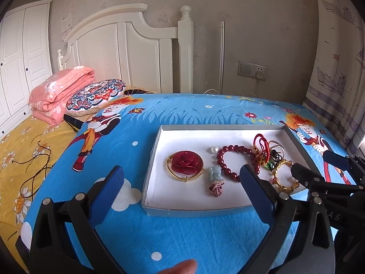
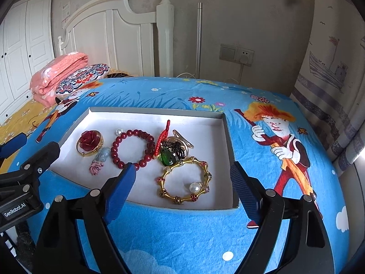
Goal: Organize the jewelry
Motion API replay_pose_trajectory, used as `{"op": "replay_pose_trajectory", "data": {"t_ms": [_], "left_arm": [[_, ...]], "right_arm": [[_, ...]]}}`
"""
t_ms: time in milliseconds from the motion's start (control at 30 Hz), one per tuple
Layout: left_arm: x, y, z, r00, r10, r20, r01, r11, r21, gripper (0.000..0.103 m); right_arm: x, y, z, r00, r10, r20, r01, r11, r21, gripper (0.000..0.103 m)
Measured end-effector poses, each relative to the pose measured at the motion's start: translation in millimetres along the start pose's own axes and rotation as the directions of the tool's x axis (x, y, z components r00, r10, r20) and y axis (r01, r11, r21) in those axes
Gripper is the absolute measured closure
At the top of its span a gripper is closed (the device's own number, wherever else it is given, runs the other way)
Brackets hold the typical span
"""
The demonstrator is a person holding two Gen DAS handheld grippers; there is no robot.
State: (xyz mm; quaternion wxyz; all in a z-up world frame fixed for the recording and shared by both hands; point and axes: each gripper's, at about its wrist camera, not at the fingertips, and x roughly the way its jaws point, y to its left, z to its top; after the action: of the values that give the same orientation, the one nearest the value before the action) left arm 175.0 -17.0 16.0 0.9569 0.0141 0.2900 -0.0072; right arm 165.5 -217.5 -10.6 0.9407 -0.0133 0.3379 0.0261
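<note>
"GenRobot.AI" label [image 2: 14, 210] on left gripper [image 1: 181, 178]; both grippers' jaws apart, right gripper [image 2: 182, 173] likewise.

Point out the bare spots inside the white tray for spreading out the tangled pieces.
The tray is bare along its far wall, behind the rose brooch and red bead bracelet, and in its far-right corner. It is crowded around the red cord, green pendant and gold bangle.

White shallow box [image 2: 229, 141] holds jewelry flat: red rose brooch [image 2: 89, 141] at its left end, dark red bead bracelet [image 2: 116, 147] mid, gold bangle [image 2: 164, 193] with pearl [image 2: 194, 186] right, tangled red cord [image 2: 163, 134] behind.
</note>
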Motion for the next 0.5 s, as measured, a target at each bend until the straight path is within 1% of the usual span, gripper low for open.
{"op": "replay_pose_trajectory", "data": {"t_ms": [133,233,500], "left_arm": [[0,-3,-6,1.000,-0.008,-0.020,0.008,1.000,0.014,0.005],[2,-1,-10,0.999,-0.006,-0.036,0.006,1.000,0.005,0.005],[-1,6,-13,0.999,-0.002,-0.040,0.001,1.000,-0.014,0.005]], "right_arm": [[-6,1,-1,1.000,0.001,0.009,-0.001,1.000,-0.013,0.022],[-10,2,0,1.000,-0.009,0.021,0.009,1.000,-0.021,0.020],[-12,3,-2,1.000,-0.014,0.024,0.015,1.000,-0.022,0.020]]}}
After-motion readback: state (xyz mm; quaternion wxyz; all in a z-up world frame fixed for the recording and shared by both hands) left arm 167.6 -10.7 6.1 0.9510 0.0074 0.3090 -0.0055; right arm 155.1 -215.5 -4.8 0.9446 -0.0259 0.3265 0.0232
